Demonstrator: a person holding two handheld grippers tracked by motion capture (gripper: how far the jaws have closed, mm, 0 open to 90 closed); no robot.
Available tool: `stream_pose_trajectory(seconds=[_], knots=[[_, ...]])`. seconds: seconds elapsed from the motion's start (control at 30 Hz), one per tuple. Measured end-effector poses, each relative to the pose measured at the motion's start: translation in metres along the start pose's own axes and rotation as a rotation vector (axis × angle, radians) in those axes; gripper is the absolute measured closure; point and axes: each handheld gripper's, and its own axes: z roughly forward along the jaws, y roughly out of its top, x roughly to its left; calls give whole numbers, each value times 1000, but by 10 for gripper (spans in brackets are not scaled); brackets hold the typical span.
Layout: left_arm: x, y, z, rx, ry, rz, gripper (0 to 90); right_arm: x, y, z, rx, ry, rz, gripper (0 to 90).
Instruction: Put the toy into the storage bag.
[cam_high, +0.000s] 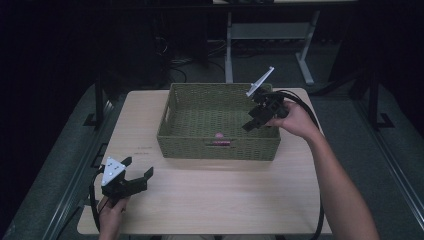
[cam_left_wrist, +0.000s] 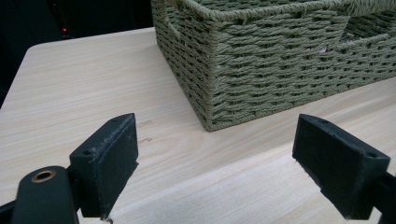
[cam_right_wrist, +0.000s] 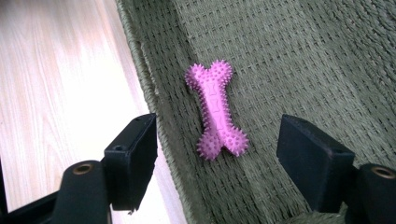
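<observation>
Since the pink spiky rubber bone toy (cam_right_wrist: 216, 109) lies inside the green woven basket (cam_high: 176, 131), the right gripper (cam_high: 260, 117) hovers above it, jaws wide and empty. The left gripper (cam_high: 136, 167) waits outside the basket, also wide open and holding nothing.

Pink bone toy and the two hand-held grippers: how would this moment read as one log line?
pink bone toy: lying loose in green basket | right hand-held gripper: open above toy | left hand-held gripper: open over table

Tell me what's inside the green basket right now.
A pink spiky bone toy lies flat on the woven floor of the basket, near its front wall. The right gripper hides part of the floor.
</observation>
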Motion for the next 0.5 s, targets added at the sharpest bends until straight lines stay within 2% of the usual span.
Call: stream_pose_trajectory(seconds=[0.5], knots=[[-1, 0, 0, 1, -1, 4, 139, 12, -14, -10, -24, -4, -1, 271]])
